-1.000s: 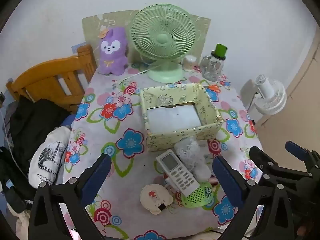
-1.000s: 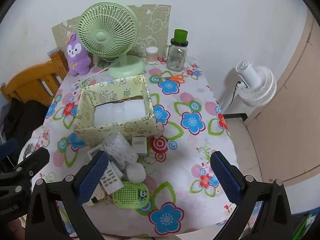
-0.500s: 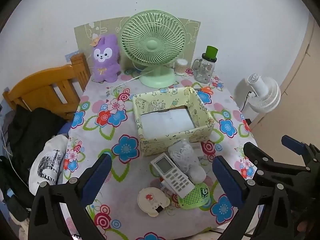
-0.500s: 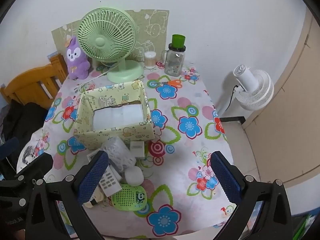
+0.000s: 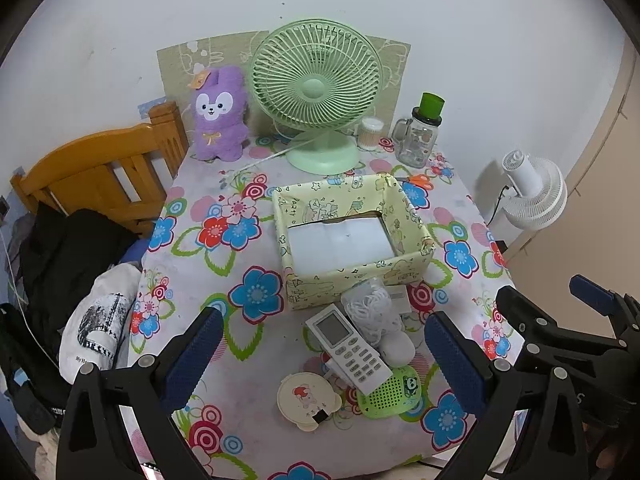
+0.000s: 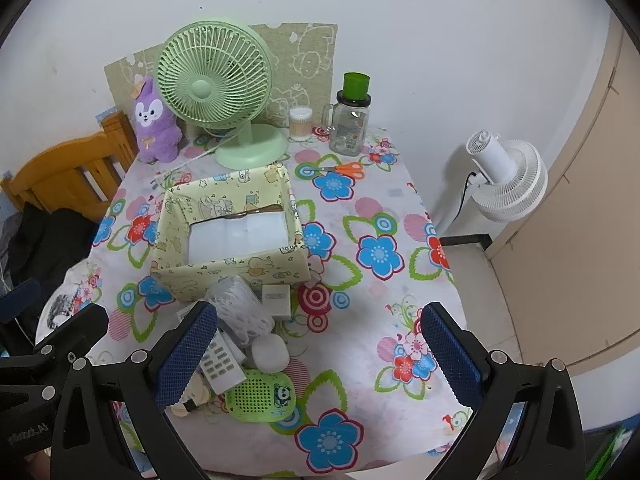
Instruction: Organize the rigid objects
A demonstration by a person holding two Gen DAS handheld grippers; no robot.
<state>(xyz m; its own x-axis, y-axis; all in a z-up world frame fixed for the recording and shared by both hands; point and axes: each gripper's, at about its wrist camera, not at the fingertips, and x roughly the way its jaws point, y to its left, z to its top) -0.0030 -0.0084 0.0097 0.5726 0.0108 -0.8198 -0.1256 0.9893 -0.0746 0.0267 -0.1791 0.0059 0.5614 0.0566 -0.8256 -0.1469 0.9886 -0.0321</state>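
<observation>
A yellow patterned box [image 5: 352, 272] [image 6: 228, 268] with a white liner stands mid-table. In front of it lies a pile: a white remote [image 5: 348, 348] [image 6: 220, 364], a bag of white cable [image 5: 370, 308] [image 6: 240, 304], a white round puck [image 5: 396, 350] [image 6: 271, 352], a green perforated case [image 5: 390, 394] [image 6: 260, 398], a cream round compact [image 5: 308, 398], a white adapter [image 6: 276, 300]. My left gripper [image 5: 324, 356] is open and empty, held above the pile. My right gripper [image 6: 318, 356] is open and empty, right of the pile.
At the back stand a green fan [image 5: 316, 92], a purple plush [image 5: 218, 116], a cotton-swab jar [image 5: 370, 134] and a glass mug [image 5: 420, 140]. Orange scissors [image 6: 344, 169] lie nearby. A wooden chair [image 5: 100, 176] with clothes is left, a white floor fan [image 6: 504, 176] right.
Both grippers have drawn back and up from the table, so the objects look smaller and lower in view. Nothing on the table has moved.
</observation>
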